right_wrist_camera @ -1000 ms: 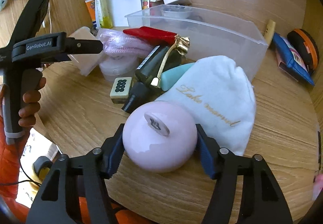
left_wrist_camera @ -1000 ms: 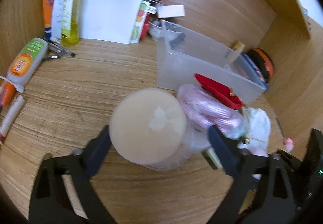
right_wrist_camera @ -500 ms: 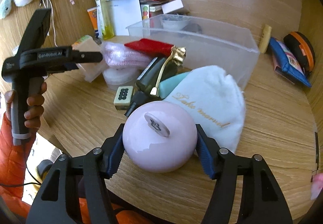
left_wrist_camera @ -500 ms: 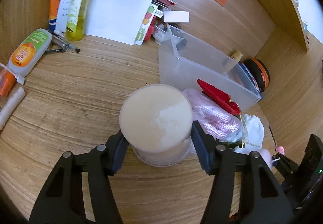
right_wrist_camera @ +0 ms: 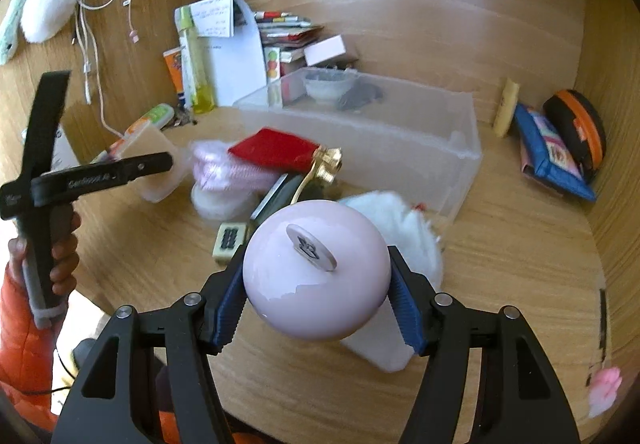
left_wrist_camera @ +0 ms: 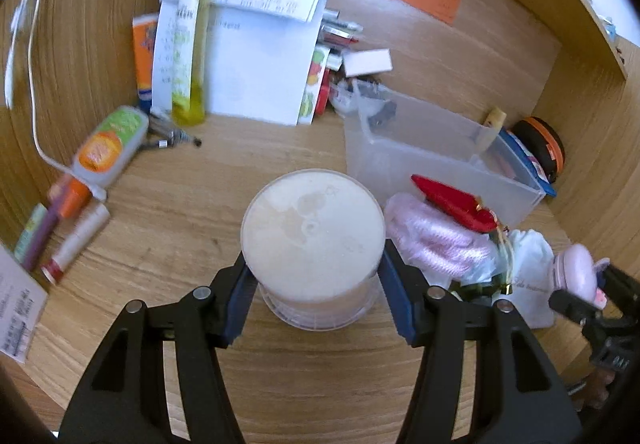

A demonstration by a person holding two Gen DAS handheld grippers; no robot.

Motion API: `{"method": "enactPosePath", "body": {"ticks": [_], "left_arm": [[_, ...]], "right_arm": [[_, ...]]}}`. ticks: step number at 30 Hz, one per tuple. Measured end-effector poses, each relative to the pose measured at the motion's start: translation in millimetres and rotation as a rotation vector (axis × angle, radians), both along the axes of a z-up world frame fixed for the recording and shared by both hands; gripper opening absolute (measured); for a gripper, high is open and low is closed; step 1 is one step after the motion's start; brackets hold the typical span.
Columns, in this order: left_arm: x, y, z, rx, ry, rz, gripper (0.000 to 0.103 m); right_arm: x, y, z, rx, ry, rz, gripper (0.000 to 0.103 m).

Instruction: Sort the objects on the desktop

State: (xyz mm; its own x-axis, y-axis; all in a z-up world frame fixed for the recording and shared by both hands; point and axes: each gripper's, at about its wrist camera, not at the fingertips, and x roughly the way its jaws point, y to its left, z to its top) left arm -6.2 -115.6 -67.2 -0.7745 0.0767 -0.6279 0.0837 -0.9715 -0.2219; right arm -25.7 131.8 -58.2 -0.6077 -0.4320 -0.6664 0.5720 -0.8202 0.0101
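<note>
My left gripper [left_wrist_camera: 314,284] is shut on a clear round tub with a cream lid [left_wrist_camera: 313,230] and holds it above the wooden desk [left_wrist_camera: 192,219]; it also shows in the right wrist view [right_wrist_camera: 158,163]. My right gripper [right_wrist_camera: 316,296] is shut on a pink round object [right_wrist_camera: 316,270] with a grey disc on top, raised over the desk; it shows at the right in the left wrist view [left_wrist_camera: 576,272]. A clear plastic bin [right_wrist_camera: 380,131] stands behind a pile with a pink cord bundle [left_wrist_camera: 436,240], a red pouch [right_wrist_camera: 276,151] and a white cloth bag [right_wrist_camera: 400,228].
Papers, a yellow bottle [left_wrist_camera: 190,55], tubes and pens [left_wrist_camera: 108,147] lie at the back left. A mahjong tile [right_wrist_camera: 229,240] lies by the pile. A blue pouch [right_wrist_camera: 548,155] and an orange-black case [right_wrist_camera: 580,123] sit at the right wall. Cables hang at the left [right_wrist_camera: 92,39].
My left gripper closed on the tub and lifted it. My right gripper rose with the pink object, away from the white bag.
</note>
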Motion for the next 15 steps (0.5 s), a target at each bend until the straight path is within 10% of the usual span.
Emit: {"method": "enactPosePath", "body": {"ticks": [15], "left_arm": [[-9.1, 33.2, 54.2, -0.091, 0.117, 0.012, 0.058]], "right_arm": [[-39.9, 4.1, 53.4, -0.025, 0.138, 0.004, 0.061]]}}
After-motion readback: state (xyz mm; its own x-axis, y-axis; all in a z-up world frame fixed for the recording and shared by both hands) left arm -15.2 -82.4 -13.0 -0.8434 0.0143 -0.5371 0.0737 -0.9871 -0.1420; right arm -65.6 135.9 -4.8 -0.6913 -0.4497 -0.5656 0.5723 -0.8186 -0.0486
